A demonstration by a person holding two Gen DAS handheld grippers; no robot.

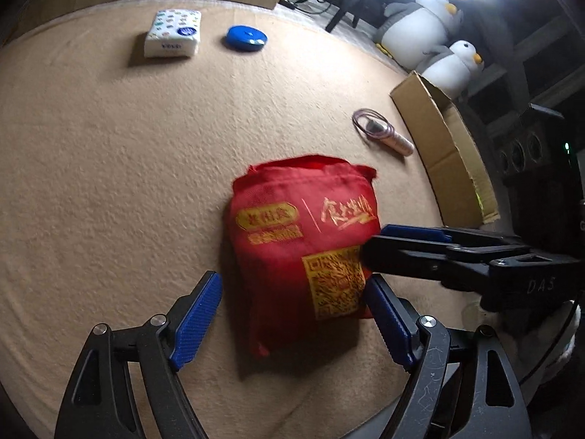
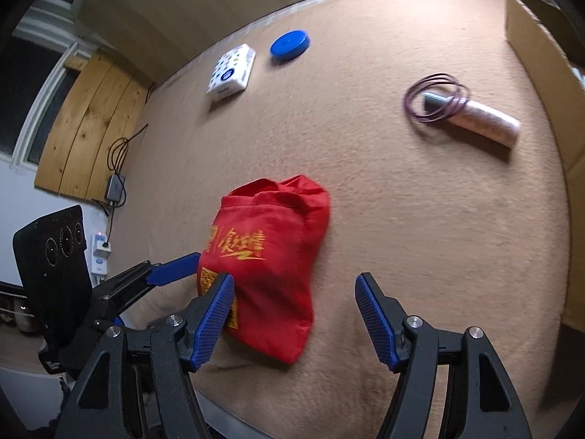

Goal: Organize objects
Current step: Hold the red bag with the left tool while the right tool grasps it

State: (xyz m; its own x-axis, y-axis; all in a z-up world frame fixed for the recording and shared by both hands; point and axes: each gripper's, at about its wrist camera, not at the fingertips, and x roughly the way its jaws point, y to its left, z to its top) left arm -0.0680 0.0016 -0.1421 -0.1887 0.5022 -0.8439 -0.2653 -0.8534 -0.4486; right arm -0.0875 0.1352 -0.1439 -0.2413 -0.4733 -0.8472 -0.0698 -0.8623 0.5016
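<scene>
I hold two tools over a tan, carpet-covered bench point(image 1: 109, 183). My left tool point(image 1: 292, 318) has its blue-padded fingers spread wide on either side of the lower end of a red cloth bag point(image 1: 292, 226) printed with gold lettering and a square code; I cannot tell whether the pads touch the cloth. My right tool point(image 2: 296, 314) is also spread wide: its left pad lies over the bag's near corner, while the other finger stands apart over bare carpet. Neither tool is pinching anything.

The bag lies flat near the middle of the bench, its open mouth pointing away from me. Farther off lie a white tissue pack point(image 1: 173, 33) with coloured dots and, just beside it, a round blue lid point(image 1: 245, 37). Off to my right, a pale pink tube point(image 2: 482, 119) with a loop of thin purple cord point(image 2: 435, 98) rests near an open cardboard box point(image 1: 444, 150).

As I judge it, the organizing has barely started: all four things lie loose on the bench, and I cannot see inside the box. Gripping the bag looks like the step in hand, with the others left to gather
</scene>
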